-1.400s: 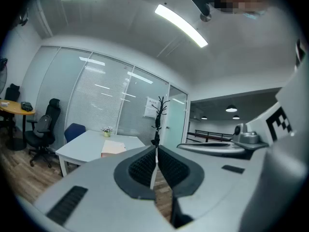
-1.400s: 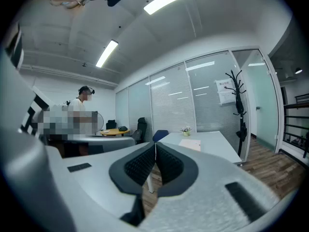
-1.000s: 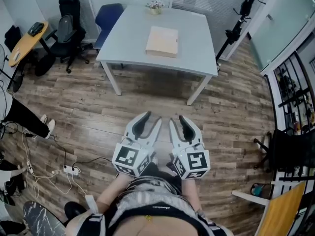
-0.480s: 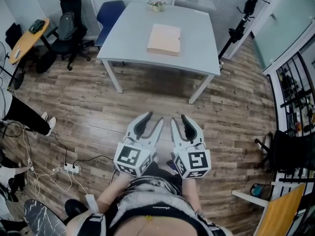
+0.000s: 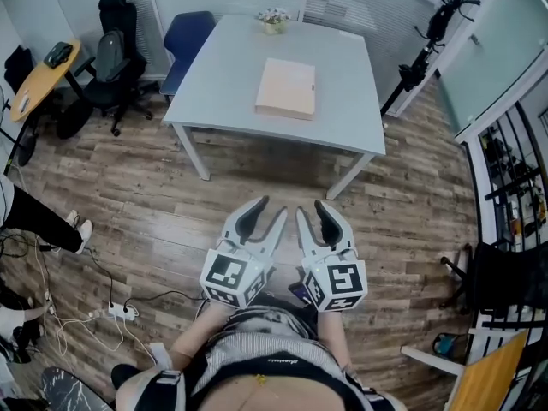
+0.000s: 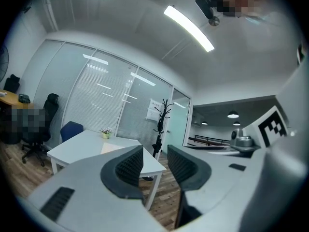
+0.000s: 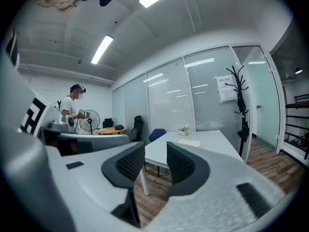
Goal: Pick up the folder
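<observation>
Left claw (image 5: 266,212) was held narrowly parted, nothing between the jaws. Folder (image 5: 286,88) was seen flat on the bench (image 5: 338,92), well ahead, untouched. Right claw (image 5: 313,212) was likewise narrowly parted, empty. Risk judged: the flat folder might be shoved across the bench, not gripped, if no edge was caught.
</observation>
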`<state>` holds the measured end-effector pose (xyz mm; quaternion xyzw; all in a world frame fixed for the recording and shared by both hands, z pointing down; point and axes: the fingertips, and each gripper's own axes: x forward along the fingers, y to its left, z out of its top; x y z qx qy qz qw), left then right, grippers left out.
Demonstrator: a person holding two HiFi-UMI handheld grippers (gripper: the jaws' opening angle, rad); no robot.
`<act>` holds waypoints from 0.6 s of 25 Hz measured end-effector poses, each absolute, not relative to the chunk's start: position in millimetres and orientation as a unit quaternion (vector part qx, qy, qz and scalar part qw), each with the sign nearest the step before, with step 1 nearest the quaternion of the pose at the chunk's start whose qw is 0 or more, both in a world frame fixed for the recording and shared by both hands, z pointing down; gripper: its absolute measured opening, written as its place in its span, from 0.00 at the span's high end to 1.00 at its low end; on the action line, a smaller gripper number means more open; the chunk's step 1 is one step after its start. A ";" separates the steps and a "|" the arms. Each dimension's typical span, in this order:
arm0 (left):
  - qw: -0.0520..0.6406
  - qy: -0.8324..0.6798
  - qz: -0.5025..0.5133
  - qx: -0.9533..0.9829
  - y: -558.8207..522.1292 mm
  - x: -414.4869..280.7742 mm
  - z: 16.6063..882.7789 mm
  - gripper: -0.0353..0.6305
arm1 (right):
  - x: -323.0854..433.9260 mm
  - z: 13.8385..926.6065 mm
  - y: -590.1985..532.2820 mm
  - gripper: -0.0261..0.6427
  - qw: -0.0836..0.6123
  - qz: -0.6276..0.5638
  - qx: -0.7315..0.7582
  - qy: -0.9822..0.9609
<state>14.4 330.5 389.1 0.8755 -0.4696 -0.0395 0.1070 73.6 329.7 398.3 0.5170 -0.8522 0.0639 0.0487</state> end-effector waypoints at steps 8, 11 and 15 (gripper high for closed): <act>0.100 -0.455 -0.038 0.884 239.7 -4.1 380.9 0.74 | 54.0 386.6 241.2 0.75 0.041 0.055 0.526 -0.848; 0.102 -0.451 -0.034 0.886 211.1 -12.1 382.8 0.74 | 48.2 388.2 214.9 0.75 0.044 0.059 0.532 -0.843; 0.109 -0.446 -0.028 0.888 181.9 -23.5 391.5 0.74 | 38.2 393.8 185.8 0.74 0.045 0.064 0.538 -0.839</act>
